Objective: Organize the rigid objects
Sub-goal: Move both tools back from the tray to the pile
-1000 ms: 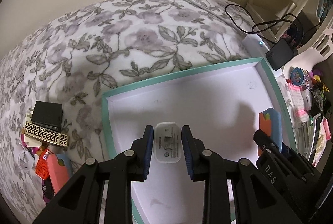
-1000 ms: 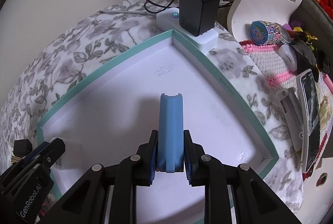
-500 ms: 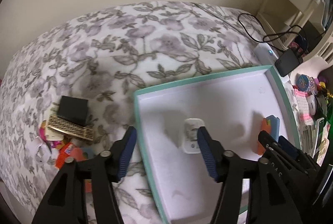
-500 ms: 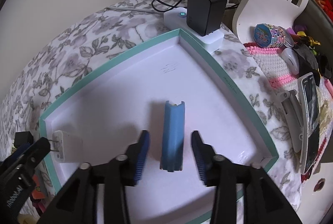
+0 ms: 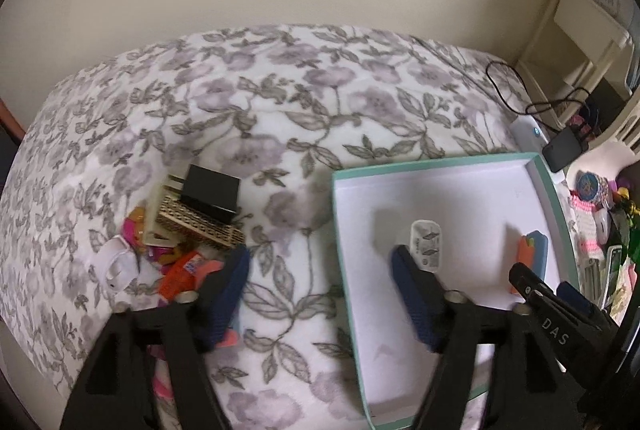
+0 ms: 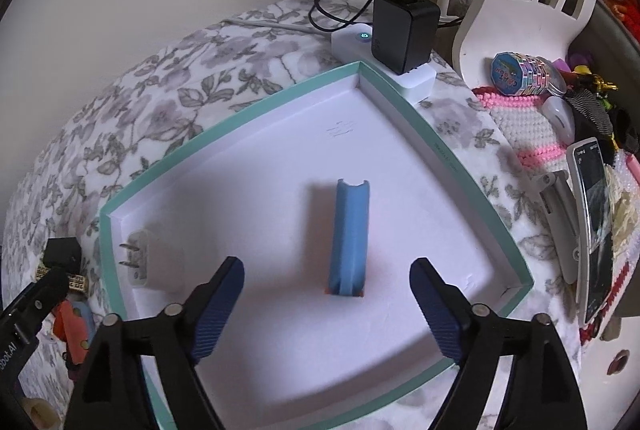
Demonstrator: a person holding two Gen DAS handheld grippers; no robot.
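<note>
A shallow white tray with a teal rim lies on the flowered bedspread. In it are a white plug charger and a blue case with an orange side, standing on edge. My left gripper is opening wide and holds nothing. It straddles the tray's left wall, and the charger lies just past its right finger. My right gripper is also opening. The blue case stands between its fingers, with both pads well clear of it.
Left of the tray is a pile: a black box on a gold patterned box, orange and pink bits. Behind the tray a black adapter sits on a white power strip. A phone and a hair clip lie to the right.
Both grippers let go: the left released the white charger, the right the blue case, and both spread wide. The left drew back, up and left toward the pile. The right barely lifted.
</note>
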